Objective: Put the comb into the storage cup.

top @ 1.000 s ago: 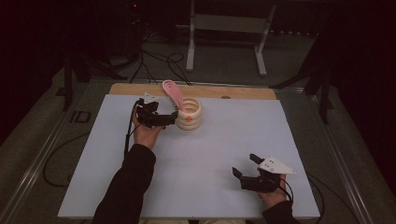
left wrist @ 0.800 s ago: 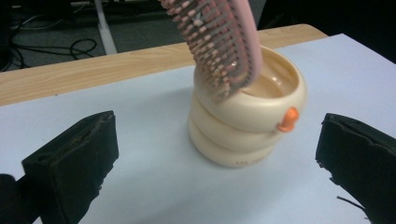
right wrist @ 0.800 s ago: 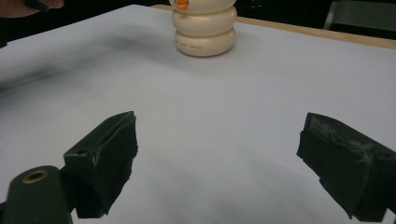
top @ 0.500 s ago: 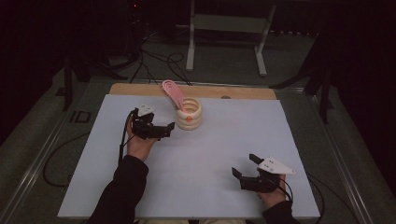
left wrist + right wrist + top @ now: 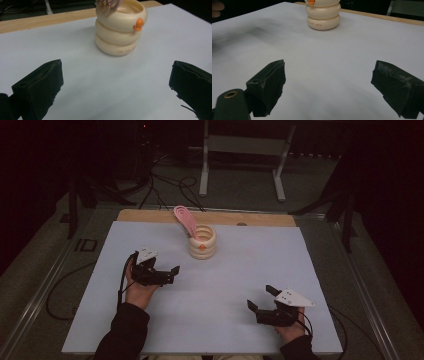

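Both hand-held grippers spread, holding nothing.
Cream ringed holder [image 5: 202, 243] stands far-right of left hand-held gripper [image 5: 171, 274], apart; right hand-held gripper [image 5: 261, 299] near, well apart.

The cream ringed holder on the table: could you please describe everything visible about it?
The cream ringed holder looks like three stacked rounded rings of glossy plastic or ceramic, open at the top. A small orange knob sticks out near the rim, and small dark lettering runs along the bottom ring. It stands upright toward the far side of the white table, with a pink slotted utensil leaning out of it. Neither gripper touches it.
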Demonstrator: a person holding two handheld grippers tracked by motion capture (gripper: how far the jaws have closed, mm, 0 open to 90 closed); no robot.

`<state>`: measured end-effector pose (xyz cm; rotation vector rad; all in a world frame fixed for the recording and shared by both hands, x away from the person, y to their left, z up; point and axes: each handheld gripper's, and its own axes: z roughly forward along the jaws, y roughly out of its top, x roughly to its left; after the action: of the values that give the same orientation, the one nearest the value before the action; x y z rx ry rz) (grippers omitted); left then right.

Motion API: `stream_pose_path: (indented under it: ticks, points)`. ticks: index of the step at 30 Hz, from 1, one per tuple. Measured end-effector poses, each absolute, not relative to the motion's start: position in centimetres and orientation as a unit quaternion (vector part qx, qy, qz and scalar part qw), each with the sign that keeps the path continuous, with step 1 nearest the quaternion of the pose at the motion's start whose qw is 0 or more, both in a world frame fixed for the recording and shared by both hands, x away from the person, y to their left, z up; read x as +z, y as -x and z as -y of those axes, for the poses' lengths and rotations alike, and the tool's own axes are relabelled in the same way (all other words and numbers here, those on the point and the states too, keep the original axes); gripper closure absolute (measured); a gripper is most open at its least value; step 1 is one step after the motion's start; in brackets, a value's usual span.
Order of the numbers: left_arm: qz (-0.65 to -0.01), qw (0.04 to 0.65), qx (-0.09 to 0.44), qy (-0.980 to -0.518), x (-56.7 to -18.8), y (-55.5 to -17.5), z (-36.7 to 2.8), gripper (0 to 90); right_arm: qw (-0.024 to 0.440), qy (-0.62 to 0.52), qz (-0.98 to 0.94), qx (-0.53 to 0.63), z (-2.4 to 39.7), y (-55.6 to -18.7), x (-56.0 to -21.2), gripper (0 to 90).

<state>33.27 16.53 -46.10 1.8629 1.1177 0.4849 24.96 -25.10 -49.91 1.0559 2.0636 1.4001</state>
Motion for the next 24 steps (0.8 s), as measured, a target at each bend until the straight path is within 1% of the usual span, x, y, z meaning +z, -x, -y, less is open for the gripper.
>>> stream_pose_path:
  ticks: [2,3,11,16,24]
  points:
    - [-0.450,0.442,0.195,-0.751,-46.1,-33.3,-16.5,0.1,0.215,-0.380,-0.744,0.505,25.1,-25.0,-49.9,11.1]
    - [-0.446,0.443,0.196,-0.753,-46.4,-32.5,-17.1,0.1,0.215,-0.380,-0.744,0.505,25.1,-25.0,-49.9,11.1]
    - [-0.450,0.443,0.202,-0.748,-47.0,-31.0,-18.8,0.1,0.215,-0.380,-0.744,0.506,24.9,-25.0,-49.9,11.1]
    - [-0.455,0.457,0.206,-0.736,-47.6,-29.4,-20.2,0.1,0.214,-0.381,-0.745,0.504,24.9,-25.0,-50.0,11.1]
    - [-0.457,0.450,0.208,-0.738,-48.8,-28.0,-21.5,0.1,0.216,-0.383,-0.742,0.506,25.1,-25.0,-49.9,11.1]
